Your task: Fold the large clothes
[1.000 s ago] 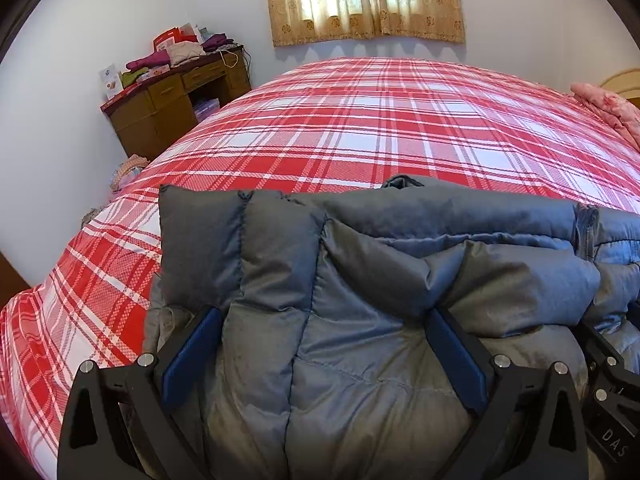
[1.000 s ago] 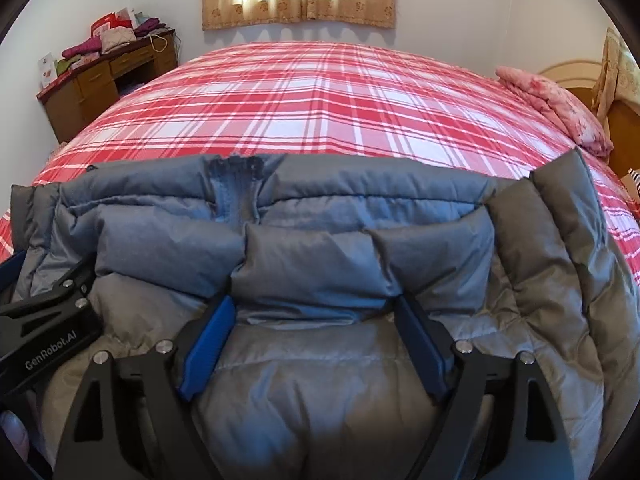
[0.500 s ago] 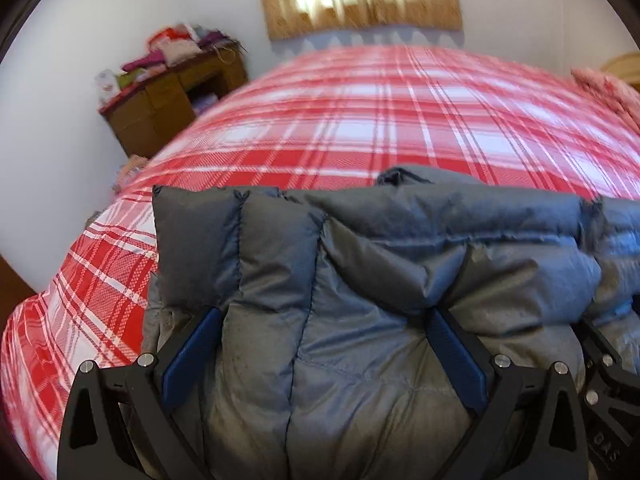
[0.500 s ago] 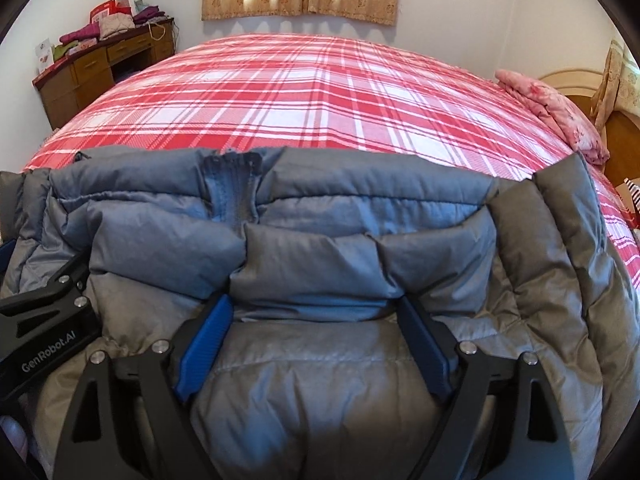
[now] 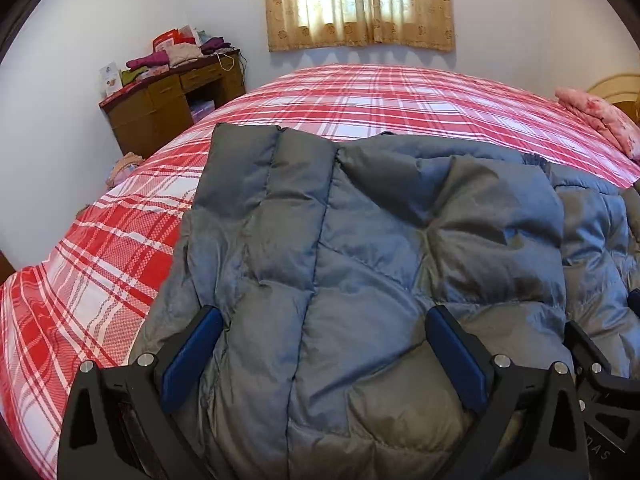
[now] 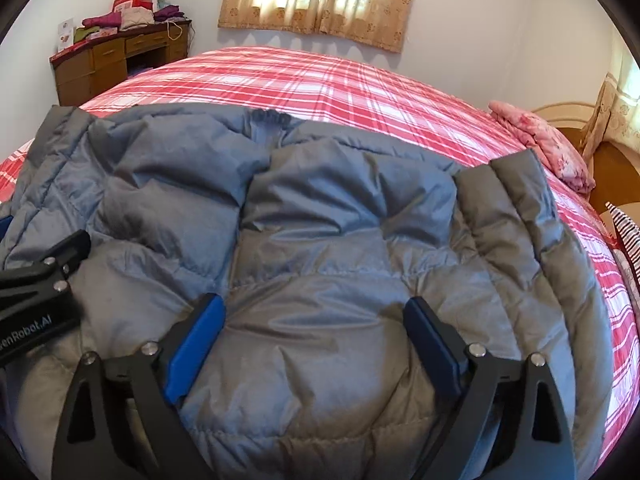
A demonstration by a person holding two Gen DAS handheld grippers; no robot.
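Lying on one plaid bed (image 5: 400, 96), one grey padded jacket (image 5: 360, 240), left gripper (image 5: 324, 356) spread wide, right gripper (image 6: 316, 344) opening (both astride it)

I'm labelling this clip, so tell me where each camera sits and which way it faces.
Left wrist: on the left tool, angled down over the grey puffer jacket toward the window; the right tool's edge shows.
Right wrist: on the right tool, jaws opening over the jacket; the left tool shows.
Shared: jacket, plaid bed, desk.

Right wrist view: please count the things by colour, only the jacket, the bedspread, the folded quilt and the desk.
Grey: 1, the jacket
Red plaid: 1, the bedspread
Pink: 1, the folded quilt
Brown: 1, the desk
Total: 4
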